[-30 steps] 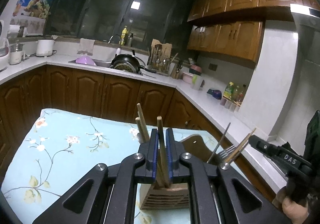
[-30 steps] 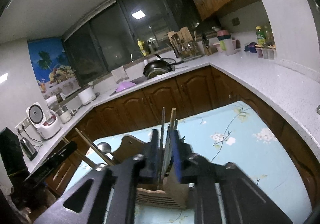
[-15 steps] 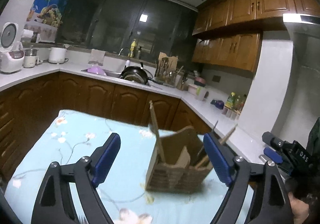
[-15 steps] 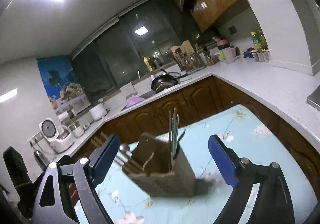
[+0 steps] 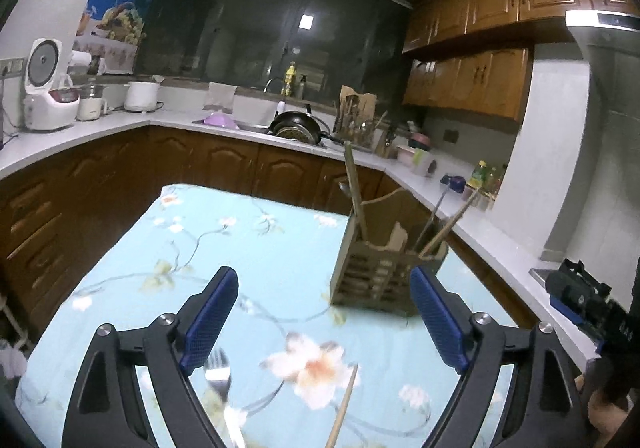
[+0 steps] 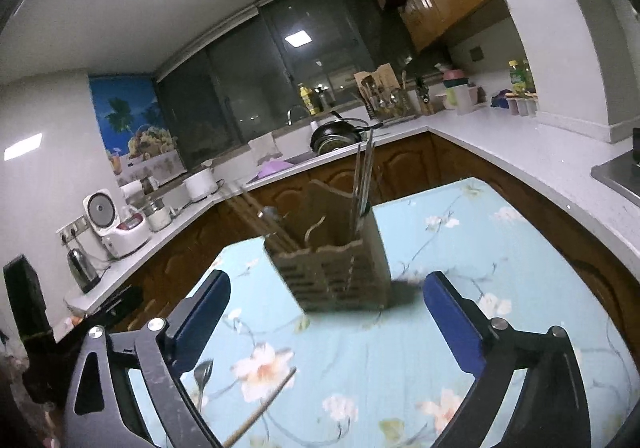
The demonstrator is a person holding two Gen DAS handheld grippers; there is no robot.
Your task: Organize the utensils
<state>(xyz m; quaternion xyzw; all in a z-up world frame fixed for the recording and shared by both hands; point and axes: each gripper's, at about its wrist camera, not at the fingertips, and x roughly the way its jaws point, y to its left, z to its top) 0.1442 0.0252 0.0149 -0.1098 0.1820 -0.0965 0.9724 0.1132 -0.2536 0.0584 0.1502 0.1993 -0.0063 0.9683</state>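
While both the left gripper (image 5: 324, 324) and the right gripper (image 6: 326, 322) gape empty, a fork (image 5: 218, 376) and chopstick (image 5: 342, 406) lie on the tablecloth (image 5: 192, 224) (near the wooden utensil holder (image 5: 380, 280)); a careless reach could topple it.

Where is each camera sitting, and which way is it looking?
Left wrist view: sits on the left claw, looking forward and down at the slatted wooden utensil holder on the blue flowered tablecloth; its open blue-padded fingers show.
Right wrist view: sits on the right claw, facing the same holder from the other side; its open fingers show.
Both share the holder, a metal fork, a loose wooden chopstick, and the kitchen counter behind.
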